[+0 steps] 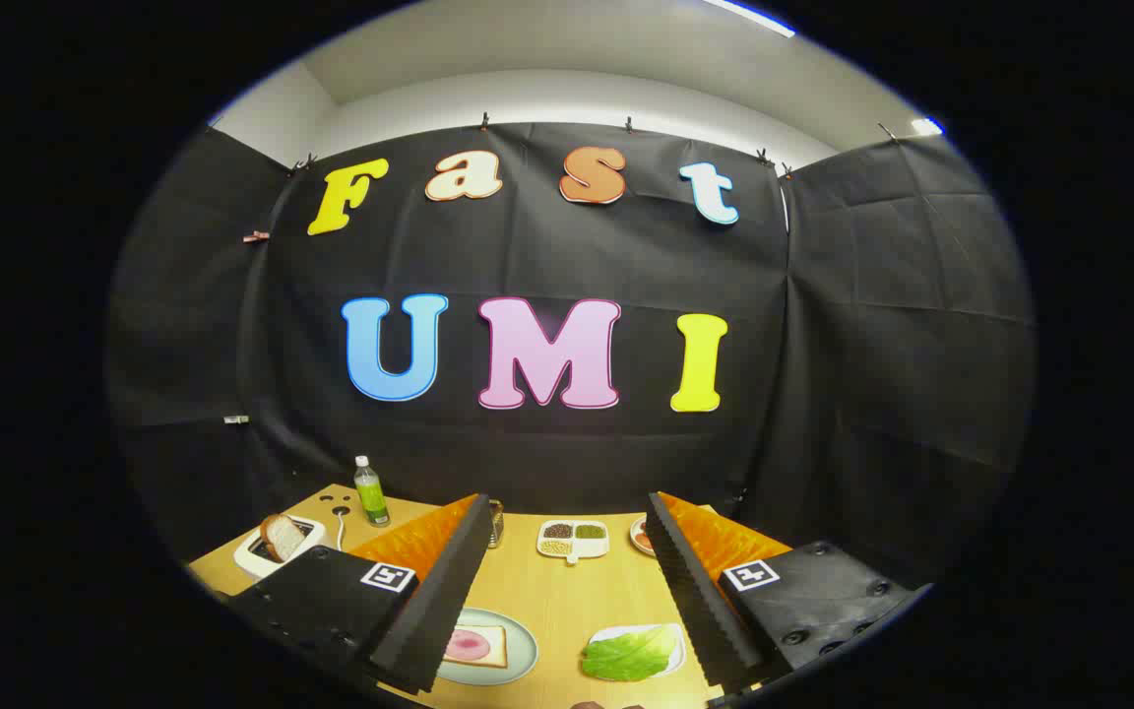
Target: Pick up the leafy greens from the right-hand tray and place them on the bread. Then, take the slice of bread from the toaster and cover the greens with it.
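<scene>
Tool (567, 601) held high over the table (567, 591), fingers wide apart and empty.
The leafy greens (629, 654) lie on their tray (677, 640) between the fingers, beside the plated bread (478, 645); a shallow pinch could tear the leaf or drag the tray.

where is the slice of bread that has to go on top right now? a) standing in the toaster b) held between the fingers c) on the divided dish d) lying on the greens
a: the bread slice stands up out of the white toaster, off beside the open fingers, which hold nothing.
</scene>
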The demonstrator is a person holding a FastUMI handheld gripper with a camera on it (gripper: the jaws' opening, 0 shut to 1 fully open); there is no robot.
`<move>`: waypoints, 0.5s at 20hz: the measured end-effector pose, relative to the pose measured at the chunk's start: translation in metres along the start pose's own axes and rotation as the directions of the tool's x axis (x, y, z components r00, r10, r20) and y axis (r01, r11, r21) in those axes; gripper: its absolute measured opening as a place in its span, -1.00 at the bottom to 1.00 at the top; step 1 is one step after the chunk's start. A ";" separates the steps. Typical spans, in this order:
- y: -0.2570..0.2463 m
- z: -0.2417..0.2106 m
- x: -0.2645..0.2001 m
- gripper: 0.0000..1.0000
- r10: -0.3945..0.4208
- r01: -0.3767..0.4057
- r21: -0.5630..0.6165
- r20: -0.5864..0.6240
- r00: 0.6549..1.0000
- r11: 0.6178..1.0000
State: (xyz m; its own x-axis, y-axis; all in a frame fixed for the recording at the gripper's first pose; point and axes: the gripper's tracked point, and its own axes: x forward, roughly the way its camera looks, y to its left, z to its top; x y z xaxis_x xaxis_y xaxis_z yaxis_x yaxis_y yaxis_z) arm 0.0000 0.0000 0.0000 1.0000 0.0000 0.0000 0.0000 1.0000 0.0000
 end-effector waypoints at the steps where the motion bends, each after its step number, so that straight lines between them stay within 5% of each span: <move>1: -0.002 -0.004 0.002 0.95 0.004 -0.004 0.002 -0.010 1.000 1.000; 10: -0.024 -0.023 0.014 0.95 0.016 -0.016 -0.002 -0.040 0.999 1.000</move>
State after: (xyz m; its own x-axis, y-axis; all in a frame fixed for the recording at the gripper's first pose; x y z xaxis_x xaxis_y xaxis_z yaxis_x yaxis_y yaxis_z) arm 0.0137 -0.0240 -0.0229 0.9991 0.0163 -0.0402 -0.0164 0.9999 -0.0020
